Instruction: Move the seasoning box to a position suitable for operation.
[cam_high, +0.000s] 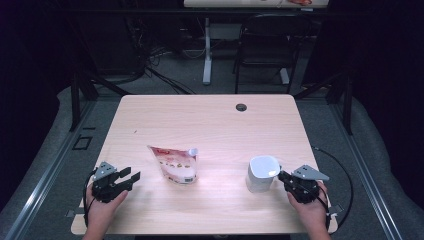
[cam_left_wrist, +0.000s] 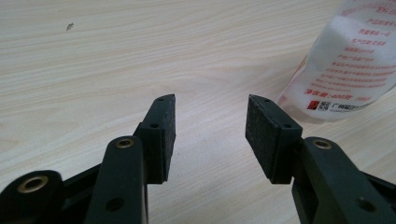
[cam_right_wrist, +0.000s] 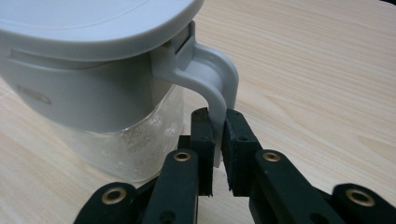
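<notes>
- Pale wooden tabletop (cam_high: 210, 120), dark room behind.
- Right claw (cam_right_wrist: 218, 135) is clamping the jug (cam_high: 261, 174) by its handle (cam_right_wrist: 215, 88), on the tabletop's right side.
- Left claw (cam_left_wrist: 210, 135) is waiting, spread apart and empty, pouch (cam_high: 175, 163) lying just to its right.

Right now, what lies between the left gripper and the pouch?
Nothing: only bare table separates the left gripper from the pouch, seen in the high view.
</notes>
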